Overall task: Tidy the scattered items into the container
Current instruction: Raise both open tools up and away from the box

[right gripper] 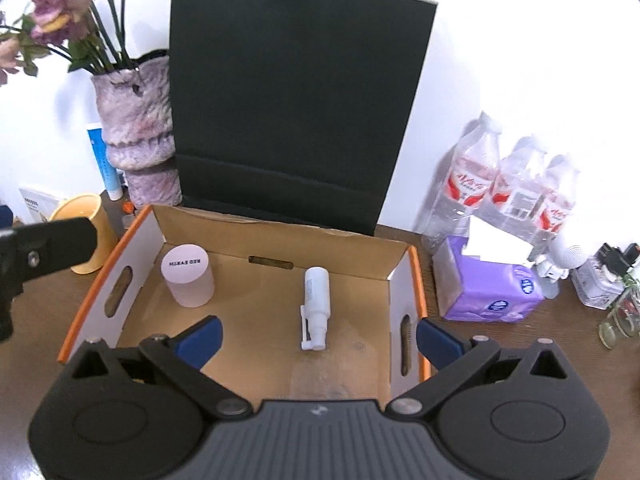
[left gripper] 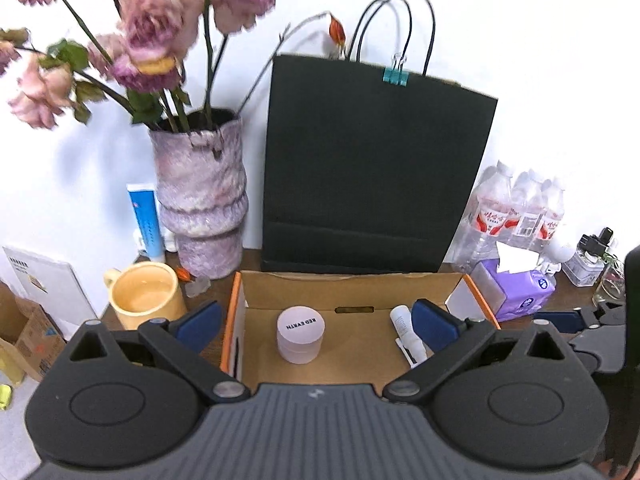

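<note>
An open cardboard box [left gripper: 352, 286] [right gripper: 276, 236] with orange rims sits on the brown table. Inside it a pink jar [left gripper: 300, 334] [right gripper: 188, 280] stands upright at the left, and a white spray bottle [left gripper: 408, 334] [right gripper: 316, 302] lies on its side at the right. My left gripper [left gripper: 316, 322] is open and empty, held above the box's near edge. My right gripper [right gripper: 318, 338] is open and empty, over the box's near right part, its fingertips either side of the bottle's nozzle end. The right gripper shows at the right edge of the left wrist view [left gripper: 580, 320].
A black paper bag [left gripper: 372, 168] [right gripper: 296, 108] stands behind the box. A flower vase [left gripper: 200, 196] [right gripper: 136, 132], a yellow mug [left gripper: 144, 296] [right gripper: 86, 232] and a blue tube [left gripper: 146, 220] are at the left. A purple tissue pack [left gripper: 516, 288] [right gripper: 488, 288] and bottled water [left gripper: 516, 208] [right gripper: 504, 184] are at the right.
</note>
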